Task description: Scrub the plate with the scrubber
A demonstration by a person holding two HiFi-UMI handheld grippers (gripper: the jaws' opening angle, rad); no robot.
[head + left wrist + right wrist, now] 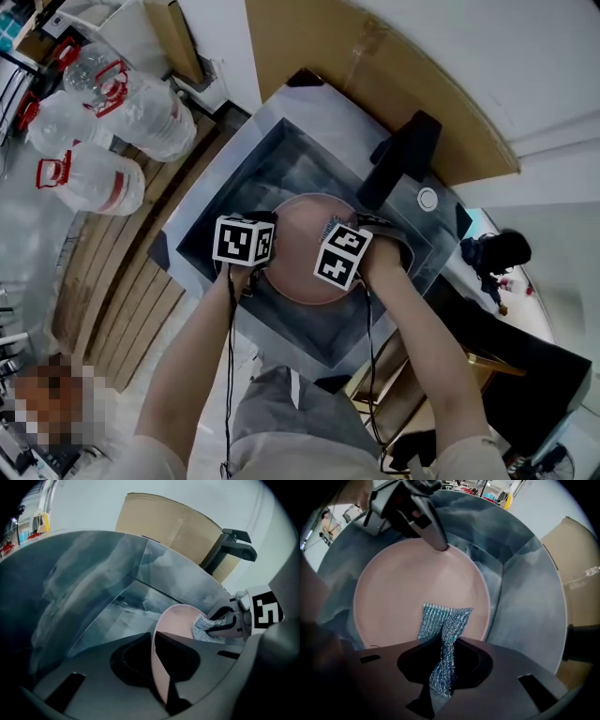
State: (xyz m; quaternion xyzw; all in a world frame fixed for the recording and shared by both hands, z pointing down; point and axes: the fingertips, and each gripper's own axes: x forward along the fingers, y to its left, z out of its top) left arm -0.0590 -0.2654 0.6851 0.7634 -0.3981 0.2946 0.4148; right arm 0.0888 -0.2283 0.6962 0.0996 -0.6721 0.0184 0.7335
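Pink plate is sitting inside the steel sink, near the middle of the head view. The left claw is pinching its rim, with its jaws pressing on the thin edge from both faces. The right claw is pointing down at the plate's face and squeezing a silvery mesh scrubber between its jaws. The free end of the mesh is fanning out and seems to be lying on the plate, toward the lower centre of the right gripper view. From there, most of the bare pink face is stretching upward and to the left in that view, toward the rim where the left claw is gripping at the top. The scrubber's long axis is running along the right claw's own line, so strokes across the face look like the fitting motion. The right hand is working nearer the face, while the left is only steadying the plate.
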